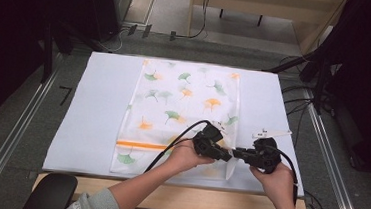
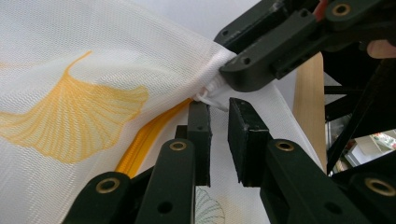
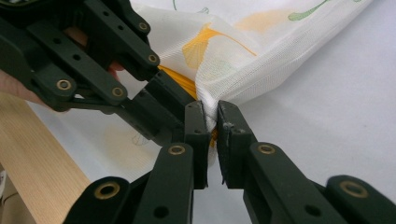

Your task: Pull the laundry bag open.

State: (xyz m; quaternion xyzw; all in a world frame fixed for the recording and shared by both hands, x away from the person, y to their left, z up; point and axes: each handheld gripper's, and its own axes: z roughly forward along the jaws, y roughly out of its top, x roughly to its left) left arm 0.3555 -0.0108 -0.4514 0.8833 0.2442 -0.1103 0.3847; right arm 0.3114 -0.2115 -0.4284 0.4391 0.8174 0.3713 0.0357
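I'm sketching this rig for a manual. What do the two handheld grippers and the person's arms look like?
Both the left gripper and the right gripper are black, built of jointed bars with brass-coloured rivets and flat, blocky fingers. A black cable trails from each. A grey plate tops the right one. A grey-green sleeve is pushed up above the left forearm.

A pale wooden table [image 1: 176, 198] carries a white sheet [image 1: 92, 122] that covers nearly all of its top, leaving a strip of bare wood along the near edge. On the sheet lies a white mesh bag [image 1: 183, 104] printed with green and orange leaves, an orange zip [image 1: 140, 144] running across it. The bag sits right of the sheet's middle, reaching from the sheet's far edge to its near edge.
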